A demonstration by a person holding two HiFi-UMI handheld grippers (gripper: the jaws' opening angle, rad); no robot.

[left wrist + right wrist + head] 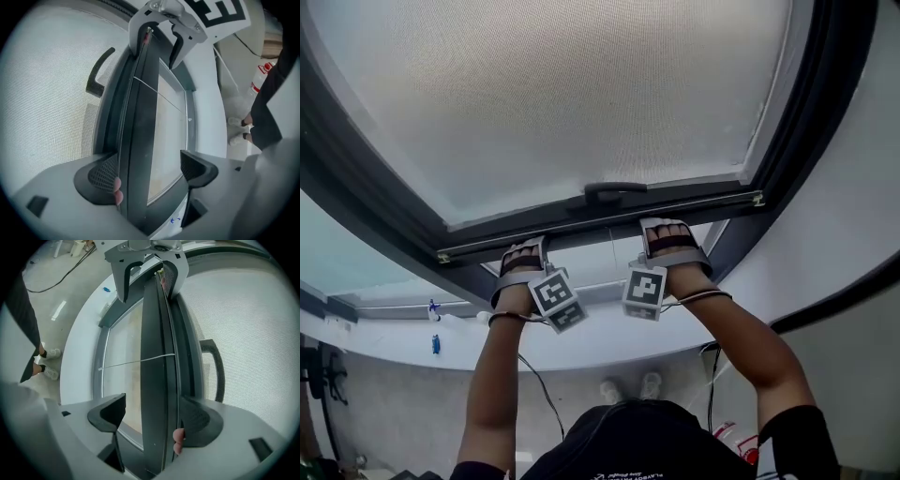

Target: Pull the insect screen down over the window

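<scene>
The insect screen's grey mesh (562,94) covers most of the window, and its dark bottom bar (600,220) carries a black handle (614,192). My left gripper (525,255) and right gripper (670,234) are raised to that bar, on either side of the handle. In the left gripper view the bar (140,117) runs between the open jaws of the left gripper (150,173), touching the mesh-side jaw. The right gripper (157,416) straddles the bar (157,357) the same way, open, with a gap on the glass side. A person's fingertips show at each mesh-side jaw.
A thin white cord (136,361) crosses the glass below the bar. The white sill (581,347) holds a small blue item (436,344). A red-capped bottle (258,79), a cable and the person's shoes (628,386) are on the floor below.
</scene>
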